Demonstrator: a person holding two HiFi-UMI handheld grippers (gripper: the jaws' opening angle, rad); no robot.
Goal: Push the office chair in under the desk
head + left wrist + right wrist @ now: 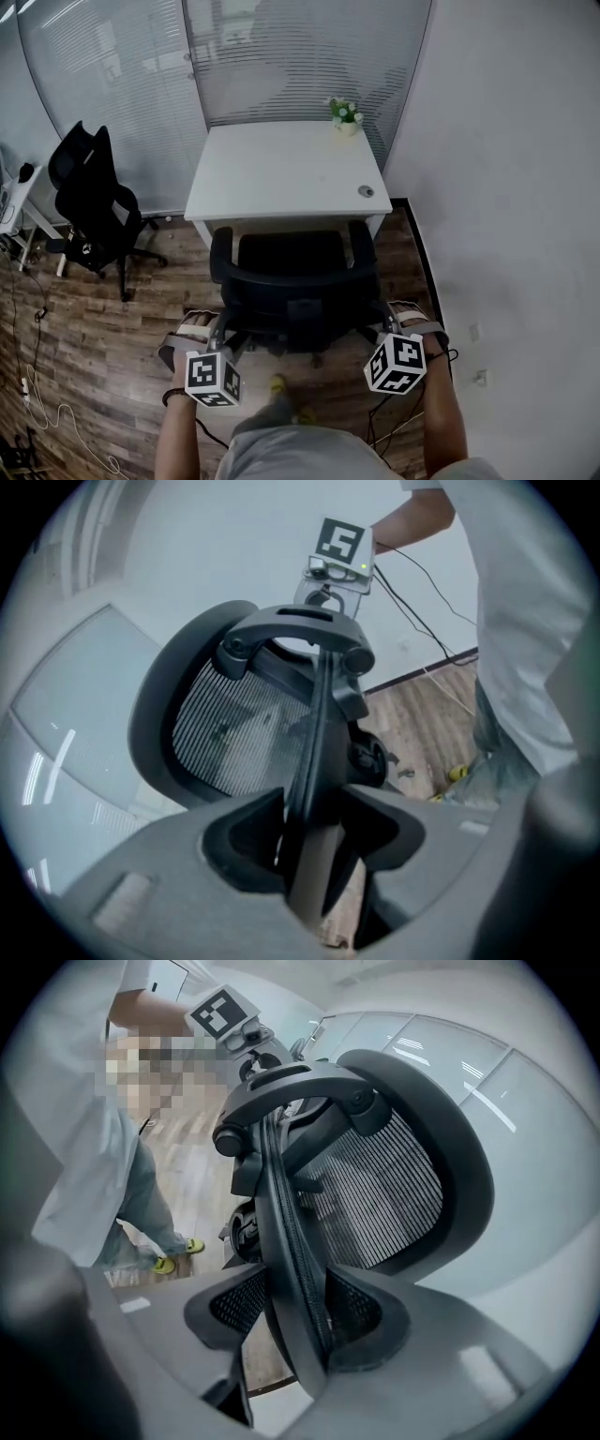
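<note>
The black office chair [291, 281] stands facing the white desk [281, 173], its seat front reaching under the desk's near edge. My left gripper [201, 328] is at the left side of the backrest and my right gripper [409, 321] at the right side. In the left gripper view the backrest's thin rim [314, 724] runs between the jaws of the left gripper [314, 846], which close on it. In the right gripper view the rim [281, 1232] likewise sits clamped in the right gripper [300, 1321]. The mesh back [384, 1194] shows beyond.
A small potted plant [345, 114] and a round cable port [366, 191] are on the desk. A second black chair [94, 202] stands at the left. A white wall [506, 187] runs close along the right, glass partitions behind. Cables [37, 394] lie on the wood floor.
</note>
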